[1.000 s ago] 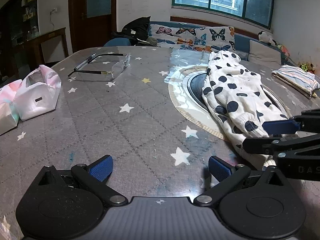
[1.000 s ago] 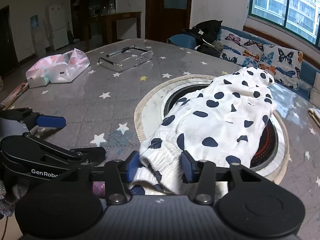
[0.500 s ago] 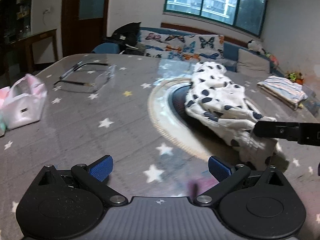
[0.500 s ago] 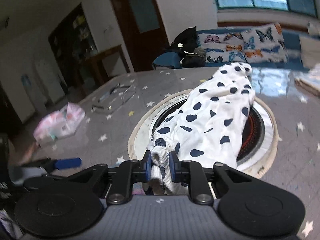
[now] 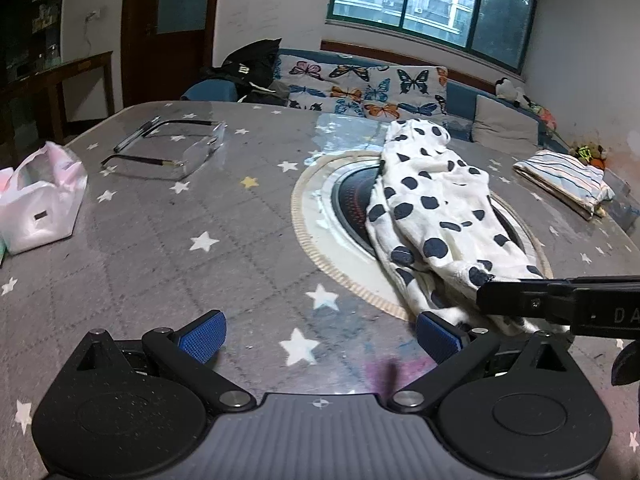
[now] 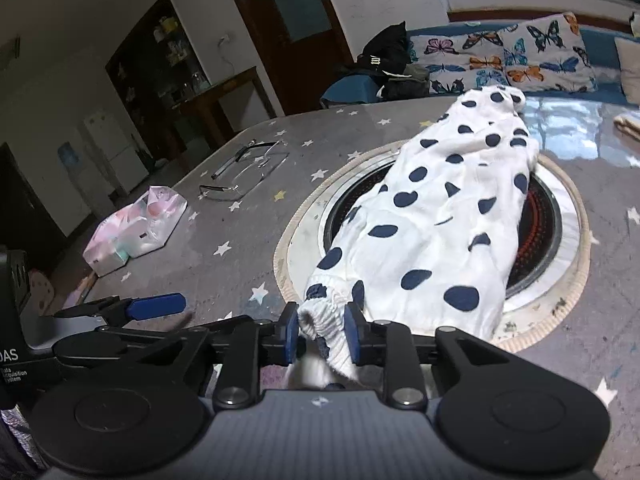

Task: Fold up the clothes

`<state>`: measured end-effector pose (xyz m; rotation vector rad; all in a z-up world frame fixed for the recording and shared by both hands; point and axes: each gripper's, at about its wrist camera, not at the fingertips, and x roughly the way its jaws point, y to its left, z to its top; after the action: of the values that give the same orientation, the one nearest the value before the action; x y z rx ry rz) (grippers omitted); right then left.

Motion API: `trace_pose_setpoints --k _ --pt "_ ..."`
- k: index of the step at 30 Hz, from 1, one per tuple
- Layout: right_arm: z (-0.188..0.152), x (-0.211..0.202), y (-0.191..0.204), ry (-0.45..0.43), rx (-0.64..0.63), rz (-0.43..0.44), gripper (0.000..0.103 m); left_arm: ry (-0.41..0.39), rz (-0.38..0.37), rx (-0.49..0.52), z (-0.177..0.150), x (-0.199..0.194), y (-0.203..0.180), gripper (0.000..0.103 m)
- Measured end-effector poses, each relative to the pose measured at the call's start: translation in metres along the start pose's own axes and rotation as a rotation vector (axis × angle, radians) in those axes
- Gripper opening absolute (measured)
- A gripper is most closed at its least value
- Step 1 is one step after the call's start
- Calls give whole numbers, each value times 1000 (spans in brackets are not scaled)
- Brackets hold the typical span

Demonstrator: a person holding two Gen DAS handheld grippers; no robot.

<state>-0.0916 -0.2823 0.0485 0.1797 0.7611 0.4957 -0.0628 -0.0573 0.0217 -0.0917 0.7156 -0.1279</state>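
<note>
the right gripper [image 6: 322,338] has its blue pads pressed in on the gathered elastic cuff of the polka-dot garment [image 6: 440,216], pinching that white ribbed edge between them just off the table surface. from the cuff the garment runs away across the round inset burner [image 6: 540,216] in the middle of the table [image 6: 248,240], its far end bunched toward the far edge, near the butterfly-print sofa cushions [image 6: 500,60]. in the left wrist view the same garment [image 5: 432,204] drapes over the burner's right half, and the right gripper's black arm [image 5: 560,300] crosses in from the right edge onto its near end.

the left gripper [image 5: 320,332] hovers low over the near part of the table with its jaws spread wide and only star-printed cloth between the pads. its right pad sits just beside the garment's near end; whether they touch cannot be told. seen from the right wrist, one blue finger [image 6: 156,306] of it shows at the left.

toward the far left corner lies a pair of clear glasses [image 5: 172,152]. at the left edge sits a white and pink plastic bag [image 5: 40,204]. near the right edge rests a folded striped cloth [image 5: 564,180].
</note>
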Motion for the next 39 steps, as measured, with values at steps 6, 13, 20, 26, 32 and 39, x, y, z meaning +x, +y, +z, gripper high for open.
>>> trace_pose_setpoints --k 6,13,20,26,32,39 --pt "1 10 13 15 -70 -68 23 4 -11 -10 -1 0 2 103" --pt "3 -14 -2 -104 -7 -103 10 14 -81 -27 5 0 -8 102" --pt "3 -55 -35 -238 110 -165 9 52 -146 6 12 16 -35 83" --pt "-12 -83 -72 -321 234 -259 8 72 -147 63 14 28 -54 64" --pt "-43 -103 -101 -325 354 -323 8 41 -123 83 13 24 -54 12" --pt "-78 -108 -104 -226 385 -287 8 2 -94 106 10 12 -51 1"
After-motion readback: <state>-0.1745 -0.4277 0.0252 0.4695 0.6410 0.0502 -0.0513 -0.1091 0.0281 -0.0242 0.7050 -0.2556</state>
